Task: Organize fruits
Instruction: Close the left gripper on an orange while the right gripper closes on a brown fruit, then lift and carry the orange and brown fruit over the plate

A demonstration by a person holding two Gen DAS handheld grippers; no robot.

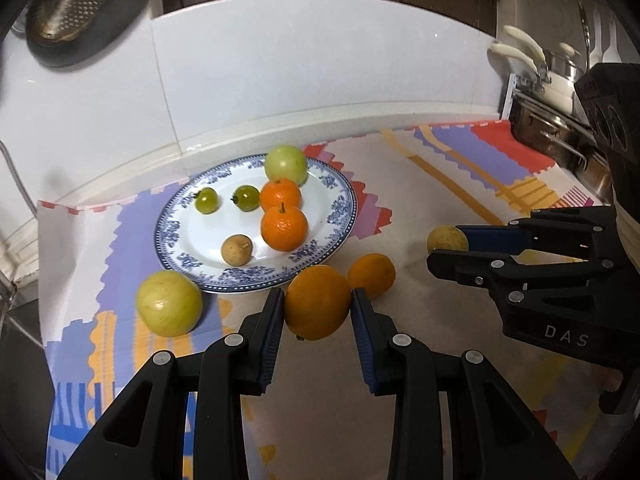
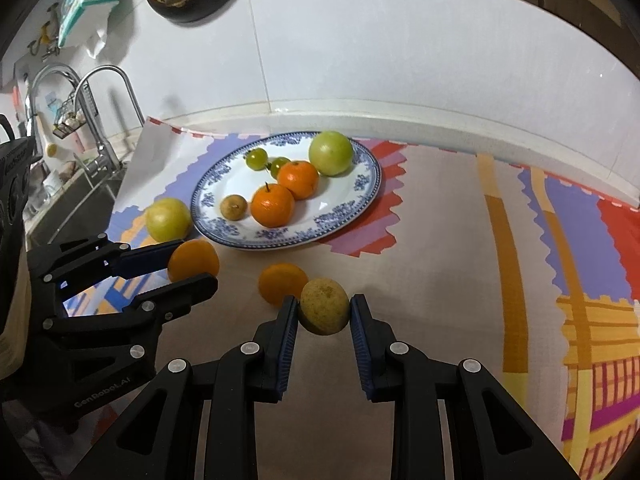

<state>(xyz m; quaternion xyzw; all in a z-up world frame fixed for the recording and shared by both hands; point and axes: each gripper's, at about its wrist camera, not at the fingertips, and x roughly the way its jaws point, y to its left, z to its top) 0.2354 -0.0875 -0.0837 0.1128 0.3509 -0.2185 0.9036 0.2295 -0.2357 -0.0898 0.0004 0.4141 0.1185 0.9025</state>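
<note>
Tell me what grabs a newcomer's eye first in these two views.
First, the blue-patterned plate at the back of the colourful mat, holding two tangerines, three green fruits and a small brown one. Next, the two grippers in front of it: the left gripper closed around an orange, the right gripper closed around a brownish round fruit. Another orange lies on the mat between them.

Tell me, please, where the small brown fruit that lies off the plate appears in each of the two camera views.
Left wrist view: the small brown fruit is at the right, at the tips of the right gripper.
Right wrist view: the same fruit is at lower centre, between that gripper's own fingers.
Shared landmark: the blue-patterned plate, which is behind the fruit in both views.
</note>
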